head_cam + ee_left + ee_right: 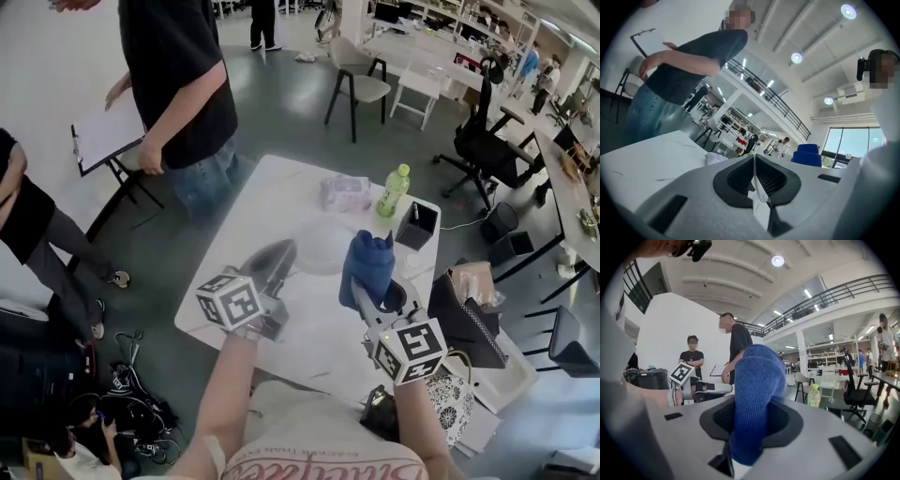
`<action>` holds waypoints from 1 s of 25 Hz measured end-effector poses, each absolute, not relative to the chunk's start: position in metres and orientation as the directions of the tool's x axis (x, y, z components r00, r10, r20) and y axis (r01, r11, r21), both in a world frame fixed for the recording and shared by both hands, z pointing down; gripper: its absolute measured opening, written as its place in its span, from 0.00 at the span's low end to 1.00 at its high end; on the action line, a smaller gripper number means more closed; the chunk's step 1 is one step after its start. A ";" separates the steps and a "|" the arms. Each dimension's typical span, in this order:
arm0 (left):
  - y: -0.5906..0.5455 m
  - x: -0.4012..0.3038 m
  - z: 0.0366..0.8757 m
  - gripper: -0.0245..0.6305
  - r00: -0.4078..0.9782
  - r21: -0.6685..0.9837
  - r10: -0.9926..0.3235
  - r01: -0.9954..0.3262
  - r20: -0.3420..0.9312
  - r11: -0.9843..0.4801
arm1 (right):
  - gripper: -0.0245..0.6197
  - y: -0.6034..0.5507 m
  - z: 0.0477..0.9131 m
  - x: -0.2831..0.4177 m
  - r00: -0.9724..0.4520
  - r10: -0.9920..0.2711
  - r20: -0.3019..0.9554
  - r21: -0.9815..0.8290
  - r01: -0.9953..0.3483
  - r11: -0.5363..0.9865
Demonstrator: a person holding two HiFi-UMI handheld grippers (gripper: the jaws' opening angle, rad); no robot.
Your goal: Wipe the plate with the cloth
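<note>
Both tongs are closed: the right gripper (pixel 367 292) is clamped on the blue cloth (pixel 368 262), and the left gripper (pixel 279 255) is pinched on the plate (pixel 323 246) rim. The plate is held above the table (pixel 281 187) middle, cloth just beside it. Likely risk: plate twisted loose or dropped if pressed hard, as only the thin rim is gripped.

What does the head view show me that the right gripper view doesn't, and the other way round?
Only the head view: the clear plate's full round outline at the left hand-held gripper's tip, the black box and the pink packet. Only the right gripper view: the ceiling lamp and the balcony railing. Both: the blue cloth clamped in the right hand-held gripper, and the green bottle.
</note>
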State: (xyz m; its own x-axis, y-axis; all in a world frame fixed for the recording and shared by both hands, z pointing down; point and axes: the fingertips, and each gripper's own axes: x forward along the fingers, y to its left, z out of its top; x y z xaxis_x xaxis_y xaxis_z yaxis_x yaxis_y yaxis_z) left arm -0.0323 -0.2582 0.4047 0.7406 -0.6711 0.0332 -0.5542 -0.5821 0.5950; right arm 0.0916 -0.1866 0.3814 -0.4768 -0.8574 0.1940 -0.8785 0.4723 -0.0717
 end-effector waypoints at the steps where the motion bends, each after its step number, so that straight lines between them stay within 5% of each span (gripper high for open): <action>1: -0.251 -0.029 0.400 0.06 0.743 0.587 -0.668 -0.551 0.024 -0.592 | 0.22 -0.179 0.374 0.092 -0.483 -0.857 0.181 -0.068 -0.875 0.479; 12: -0.206 -0.005 0.369 0.06 0.791 0.550 -0.610 -0.491 -0.043 -0.676 | 0.22 -0.155 0.331 0.043 -0.579 -0.801 0.148 -0.097 -0.815 0.571; 25: -0.201 -0.015 0.352 0.06 0.812 0.543 -0.578 -0.451 -0.079 -0.708 | 0.23 -0.190 0.357 0.042 -0.466 -0.844 0.265 -0.011 -0.877 0.481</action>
